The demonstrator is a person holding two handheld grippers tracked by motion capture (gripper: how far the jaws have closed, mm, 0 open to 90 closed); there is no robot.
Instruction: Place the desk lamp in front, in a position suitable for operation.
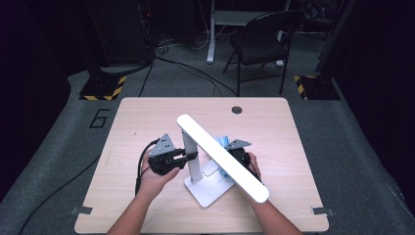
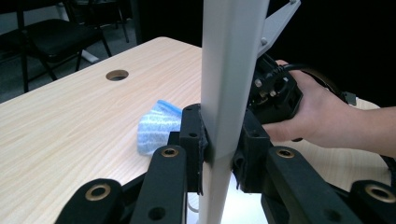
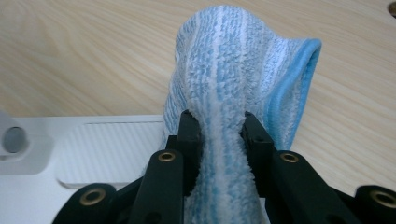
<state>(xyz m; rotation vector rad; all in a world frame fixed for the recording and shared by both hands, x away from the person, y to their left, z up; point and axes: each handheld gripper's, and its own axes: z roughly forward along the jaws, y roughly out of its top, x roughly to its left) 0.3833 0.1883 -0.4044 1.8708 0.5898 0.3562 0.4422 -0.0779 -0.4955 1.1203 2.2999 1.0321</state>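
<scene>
Terry cloth (image 3: 224, 93) fluffy blue-striped, lamp post (image 2: 229, 93) smooth flat

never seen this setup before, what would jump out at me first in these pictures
The long white bar-shaped lamp head slants bright across the middle of the light wooden table. The left gripper is clamped on the lamp's pale grey upright post. To its right, the right gripper pinches a blue-and-white striped terry cloth over the edge of the flat white lamp base.
</scene>
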